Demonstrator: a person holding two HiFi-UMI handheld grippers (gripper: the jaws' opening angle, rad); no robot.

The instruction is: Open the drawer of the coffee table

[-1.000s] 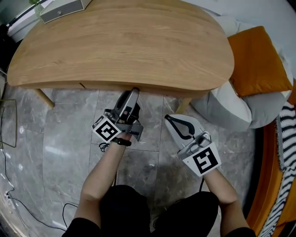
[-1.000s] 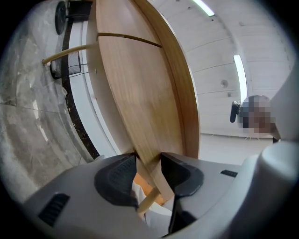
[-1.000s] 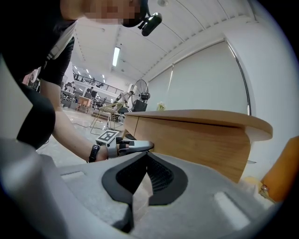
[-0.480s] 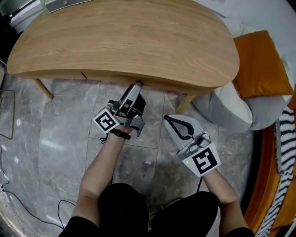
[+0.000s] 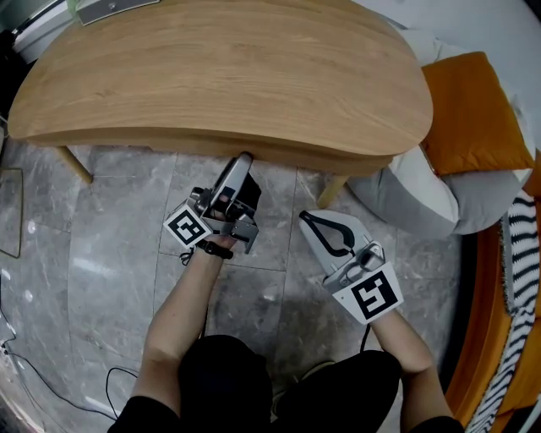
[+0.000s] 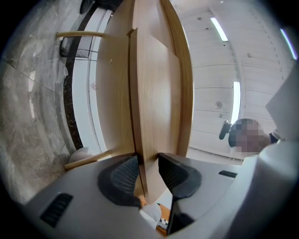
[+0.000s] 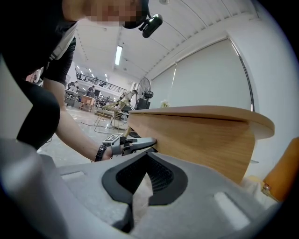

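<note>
Gripping, left claw (image 6: 148, 161): I have my jaws on either side of the front panel of the drawer (image 6: 156, 93). They are closing, both dark ribbed pads look to be touching the wood, and I am rolled onto my side with the tips tucked beneath the tabletop's overhang.
Right claw (image 5: 306, 216): my jaws are together at the tips with nothing between them. I hang over the floor, apart from the table and to the right of my left claw.
Coffee table (image 5: 220, 76): a light wood top of rounded, bean-like outline on slanted wooden legs. One table leg (image 5: 74, 165) shows at the left and another at the right.
Drawer, position: under the near edge of the top, at the middle, where my left claw meets it.
Drawer, contents: not visible. No view looks inside, and I cannot tell whether it has come out at all.
Tabletop, contents: a grey box (image 5: 114, 7) at the far left corner, cut off by the frame.
Floor (image 5: 110, 254): grey marbled tiles, with thin cables along the left edge.
Beside the table, right: a grey beanbag (image 5: 423, 199) carrying an orange cushion (image 5: 469, 110), and striped black-and-white fabric at the frame's edge.
</note>
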